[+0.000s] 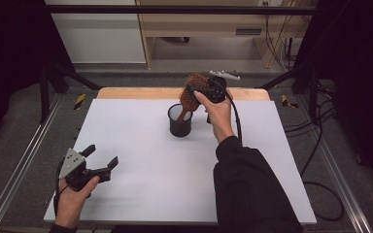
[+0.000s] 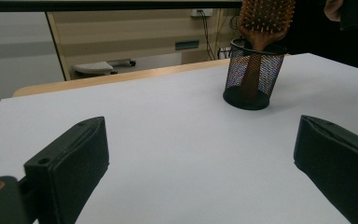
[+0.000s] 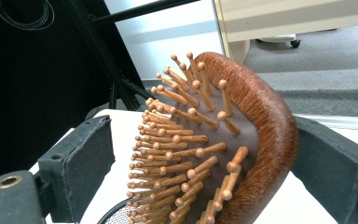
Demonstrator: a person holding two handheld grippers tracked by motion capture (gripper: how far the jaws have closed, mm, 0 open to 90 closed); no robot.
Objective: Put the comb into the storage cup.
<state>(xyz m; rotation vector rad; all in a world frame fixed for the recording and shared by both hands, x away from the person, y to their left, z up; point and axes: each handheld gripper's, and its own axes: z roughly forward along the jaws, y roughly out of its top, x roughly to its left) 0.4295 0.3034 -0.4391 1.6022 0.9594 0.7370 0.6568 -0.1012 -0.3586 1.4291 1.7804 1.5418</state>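
Note:
A wooden paddle hairbrush (image 1: pixel 193 90) stands handle-down in a black mesh cup (image 1: pixel 179 121) near the back middle of the white table (image 1: pixel 150 184). My right gripper (image 1: pixel 203 90) is up at the brush head. In the right gripper view the brush head (image 3: pixel 256 121) sits between the jaws of the right gripper (image 3: pixel 205 140), bristles facing the left jaw with a gap to it, so the gripper is open. My left gripper (image 1: pixel 100 156) rests open at the table's front left with nothing between its jaws. From the left gripper (image 2: pixel 200 154) the cup (image 2: pixel 254 77) and brush (image 2: pixel 265 18) lie far ahead.
A wooden strip (image 1: pixel 126 92) edges the table's back. Black frame bars (image 1: pixel 58 73) stand at the back corners, and cables (image 1: pixel 320 145) lie on the floor to the right. A light wooden cabinet (image 1: pixel 199 24) stands behind the table.

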